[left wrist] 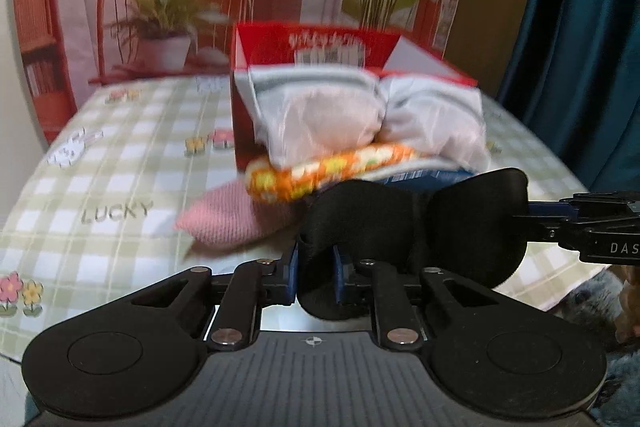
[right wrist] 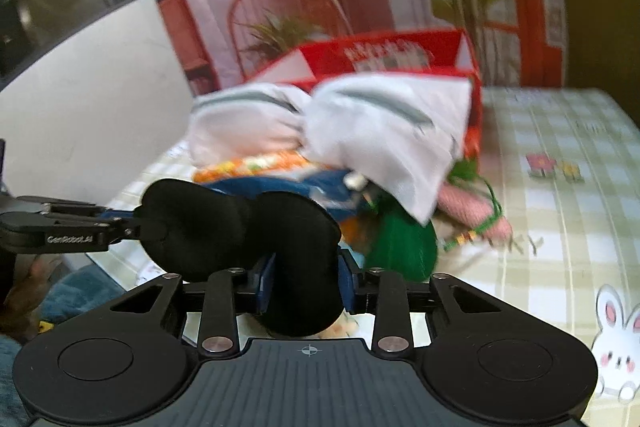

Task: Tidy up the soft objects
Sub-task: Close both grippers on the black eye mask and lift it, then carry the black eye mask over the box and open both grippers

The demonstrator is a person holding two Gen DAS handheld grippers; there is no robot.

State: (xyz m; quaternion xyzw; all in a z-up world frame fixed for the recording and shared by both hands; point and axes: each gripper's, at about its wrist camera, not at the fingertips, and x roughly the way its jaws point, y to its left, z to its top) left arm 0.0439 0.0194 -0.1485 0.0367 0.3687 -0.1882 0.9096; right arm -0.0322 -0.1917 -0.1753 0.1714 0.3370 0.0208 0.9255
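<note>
A black padded eye mask hangs stretched between my two grippers. In the left wrist view my left gripper is shut on its left lobe, and my right gripper comes in from the right edge and clamps the other lobe. In the right wrist view the eye mask fills the middle. There my right gripper is shut on the near lobe and my left gripper grips the far one. Behind the mask lies a pile of soft things, with a white grey-striped cloth on top.
Under the cloth lie an orange flowered piece, a pink knit piece, something blue and something green. An open red box stands behind the pile on a green checked bedsheet. A printed backdrop hangs behind.
</note>
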